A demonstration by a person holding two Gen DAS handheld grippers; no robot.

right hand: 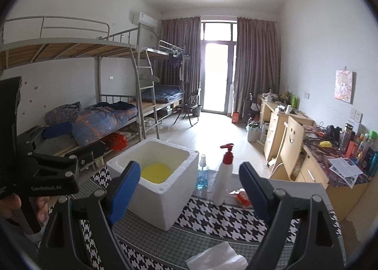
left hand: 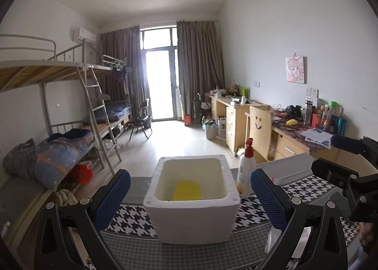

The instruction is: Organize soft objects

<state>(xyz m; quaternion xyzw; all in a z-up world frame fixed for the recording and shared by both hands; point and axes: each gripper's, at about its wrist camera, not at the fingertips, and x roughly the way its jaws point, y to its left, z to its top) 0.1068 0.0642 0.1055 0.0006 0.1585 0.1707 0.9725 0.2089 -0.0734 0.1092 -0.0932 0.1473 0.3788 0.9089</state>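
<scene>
A white foam box (left hand: 189, 218) stands open on the houndstooth-covered table (left hand: 132, 220), with a yellow soft thing (left hand: 186, 191) lying on its bottom. My left gripper (left hand: 190, 199) is open in front of the box, its blue pads apart and empty. My right gripper (right hand: 190, 189) is also open and empty, to the right of the box (right hand: 165, 201) and facing the yellow thing (right hand: 156, 173). A white folded cloth (right hand: 217, 258) lies on the table just below the right gripper. An orange packet (right hand: 243, 198) lies behind the right finger.
A white pump bottle with a red head (right hand: 223, 180) and a blue spray bottle (right hand: 202, 175) stand right of the box. Bunk beds (right hand: 94, 114) line the left wall. Cluttered desks (right hand: 330, 159) and a wooden chair (right hand: 290, 145) stand on the right. A hand (right hand: 14, 204) holds the left gripper.
</scene>
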